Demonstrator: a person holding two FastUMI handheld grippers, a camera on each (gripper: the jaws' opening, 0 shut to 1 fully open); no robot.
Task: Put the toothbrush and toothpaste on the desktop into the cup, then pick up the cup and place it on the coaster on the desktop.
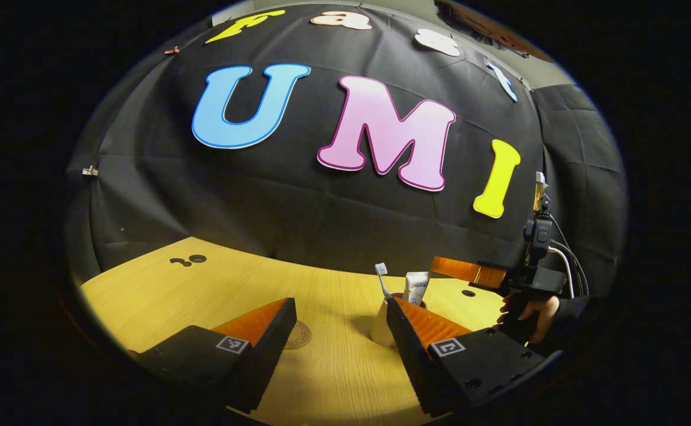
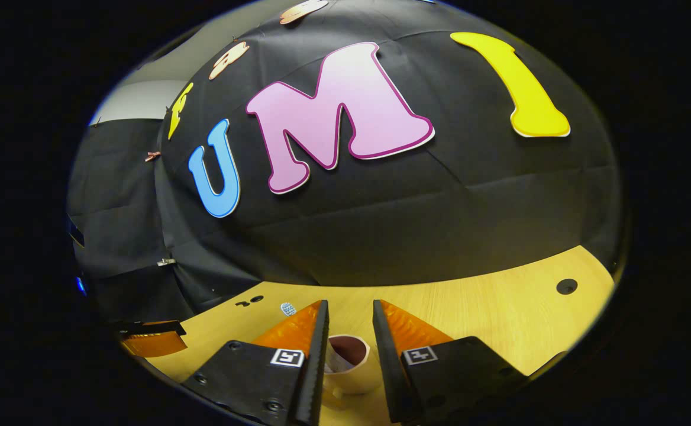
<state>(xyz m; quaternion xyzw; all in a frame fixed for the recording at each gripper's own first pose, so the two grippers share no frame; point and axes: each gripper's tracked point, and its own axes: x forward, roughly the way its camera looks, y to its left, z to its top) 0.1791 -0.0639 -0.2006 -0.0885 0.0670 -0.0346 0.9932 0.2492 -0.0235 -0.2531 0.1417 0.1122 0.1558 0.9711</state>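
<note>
we see toothbrush + toothpaste loaded in cup | right gripper jaws straddle cup, grip unclear, for lift | left gripper jaws open, idle | coaster next

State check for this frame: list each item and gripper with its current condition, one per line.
Toothbrush: upright in the cup, bristles up.
Toothpaste: standing in the cup.
Cup: on the desk, between the right gripper's fingers, contact unclear.
Coaster: flat on the desk, bare.
Left gripper: open, holding nothing.
Right gripper: around the cup, grip uncertain.
</note>
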